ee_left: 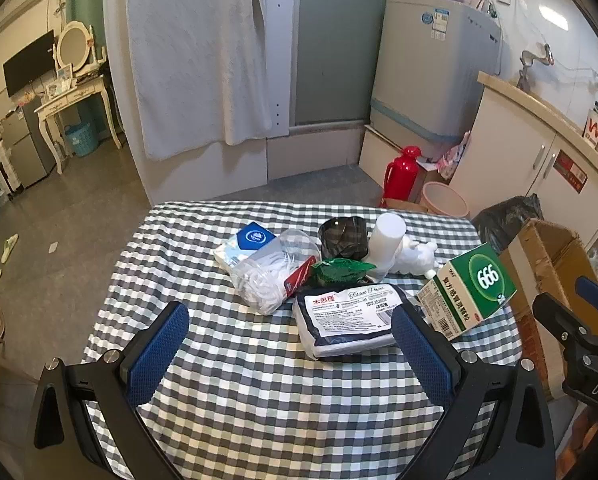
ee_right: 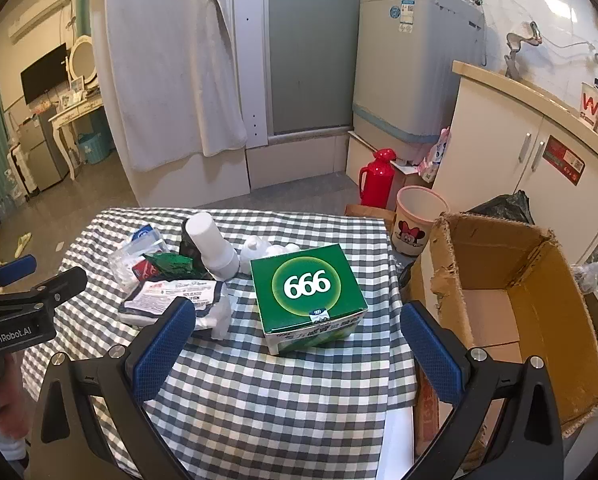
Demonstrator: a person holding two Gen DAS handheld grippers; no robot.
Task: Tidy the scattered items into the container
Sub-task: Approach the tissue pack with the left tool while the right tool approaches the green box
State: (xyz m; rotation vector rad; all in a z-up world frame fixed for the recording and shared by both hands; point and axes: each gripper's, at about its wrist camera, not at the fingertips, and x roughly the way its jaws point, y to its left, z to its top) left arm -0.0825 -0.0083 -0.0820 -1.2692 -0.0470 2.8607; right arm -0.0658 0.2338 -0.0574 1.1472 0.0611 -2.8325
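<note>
Right gripper (ee_right: pixel 297 338), jaws wide and empty, faces the green box (ee_right: pixel 307 296) on the table (ee_right: pixel 259 400) beside the carton (ee_right: pixel 539 320); light, stiff card, probably best pinched across its side walls.

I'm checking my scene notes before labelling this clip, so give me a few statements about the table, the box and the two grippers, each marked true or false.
1. The green 666 box lies on the checkered tablecloth. True.
2. The cardboard box already holds the tissue pack. False: the pack lies on the cloth, and what shows of the box's inside is bare.
3. The right gripper is shut on the 666 box. False: its jaws stand wide open, short of the box.
4. The left gripper is open and holds nothing. True.
5. The cardboard box stands to the right of the table. True.
</note>
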